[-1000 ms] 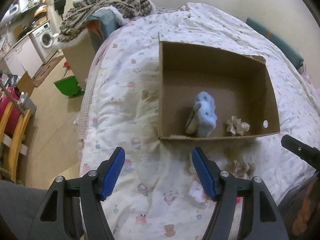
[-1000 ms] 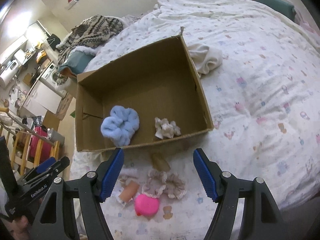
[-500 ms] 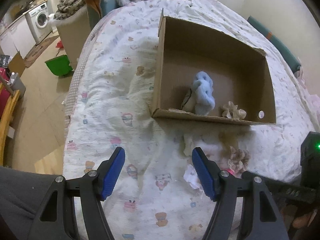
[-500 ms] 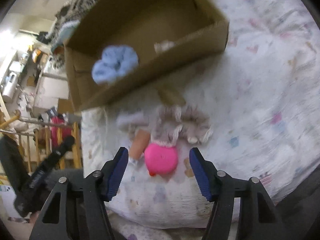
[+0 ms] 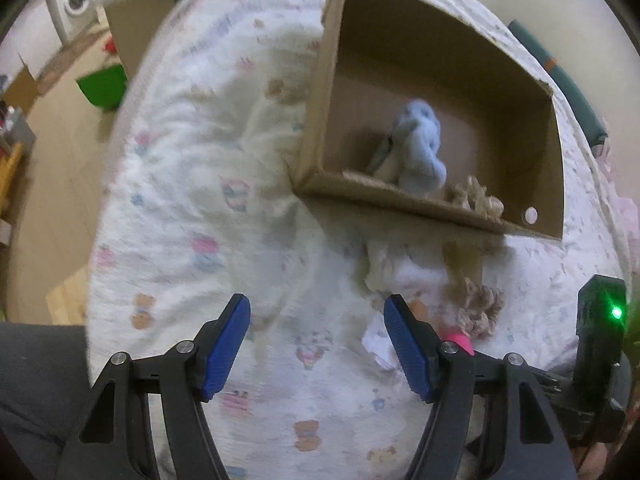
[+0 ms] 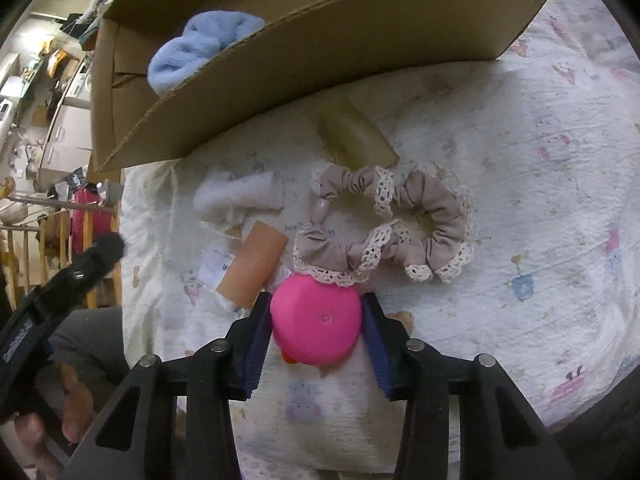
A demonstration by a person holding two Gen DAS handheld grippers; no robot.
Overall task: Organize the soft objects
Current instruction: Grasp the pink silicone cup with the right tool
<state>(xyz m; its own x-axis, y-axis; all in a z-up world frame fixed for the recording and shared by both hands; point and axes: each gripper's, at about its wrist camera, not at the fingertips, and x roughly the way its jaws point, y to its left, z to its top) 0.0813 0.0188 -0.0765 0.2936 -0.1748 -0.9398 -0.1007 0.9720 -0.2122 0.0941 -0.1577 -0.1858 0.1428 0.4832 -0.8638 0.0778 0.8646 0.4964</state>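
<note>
my right gripper (image 6: 316, 320) was closing its jaws around the pink round toy (image 6: 316, 320), which lay on the bedspread (image 6: 540, 200) just in front of the cardboard box (image 6: 360, 40); the pads looked to be at its sides, whether pressing yet i could not tell. my left gripper (image 5: 316, 344) hung open over bare quilt, holding nothing. risks as i judged them: the toy was round and smooth, so a grip low on its curve could squirt it out toward me; the lace edge of the beige scrunchie (image 6: 384, 224) overlapped the toy's far side and might snag and drag along; the orange tube (image 6: 254, 268) touched close on the left and could be nudged. count outside the box: one pink toy, two beige lace scrunchies linked or overlapping, one orange tube, one tan tube (image 6: 356, 136), one white cloth scrap (image 6: 240, 196). inside: one blue fluffy scrunchie (image 6: 200, 52), one beige scrunchie (image 5: 476, 200), one thing behind the blue i could not identify.
</note>
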